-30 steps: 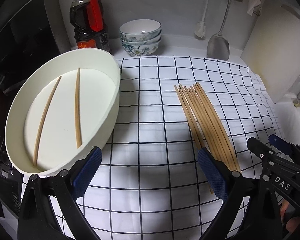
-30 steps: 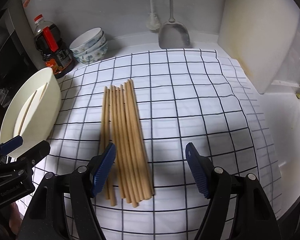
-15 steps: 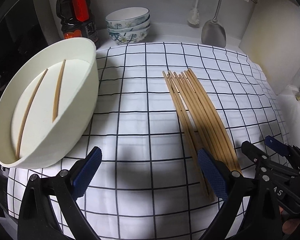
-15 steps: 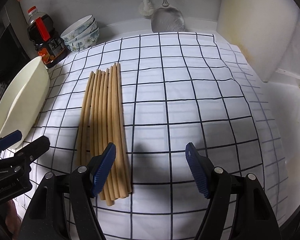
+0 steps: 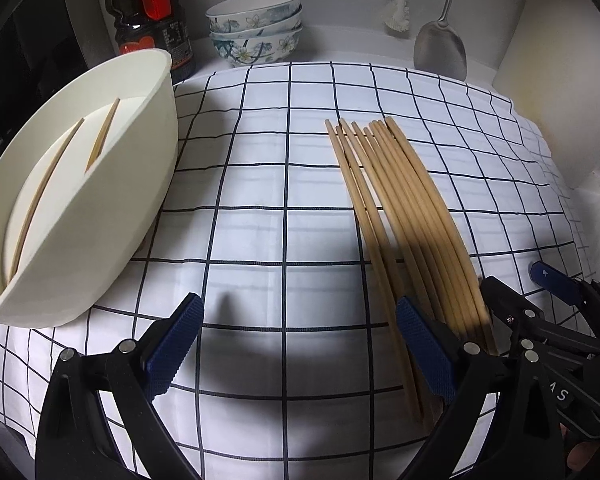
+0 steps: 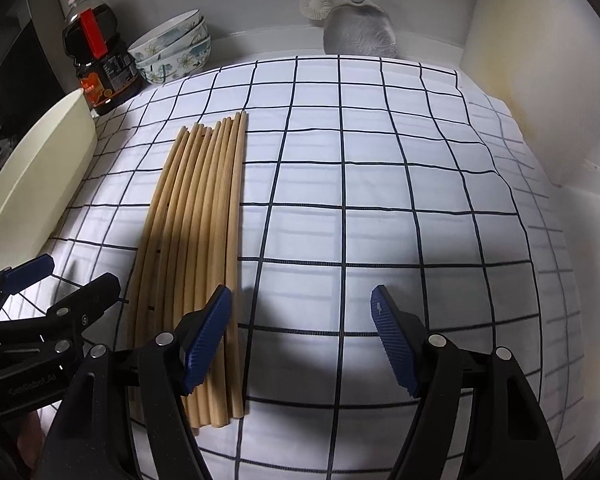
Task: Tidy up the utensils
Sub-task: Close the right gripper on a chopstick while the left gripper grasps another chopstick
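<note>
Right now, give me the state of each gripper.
Left gripper: open, holding nothing, beside the chopsticks.
Right gripper: open, holding nothing, its left finger over the chopsticks' near ends.

A row of chopsticks (image 5: 400,220) lies side by side on the cloth (image 5: 260,184). Left of them, on the cloth's edge, sits a tub (image 5: 112,216) with two chopsticks (image 5: 44,196) inside. Behind stand a bottle (image 5: 148,20), stacked bowls (image 5: 256,28) and a spatula (image 5: 440,48).
</note>
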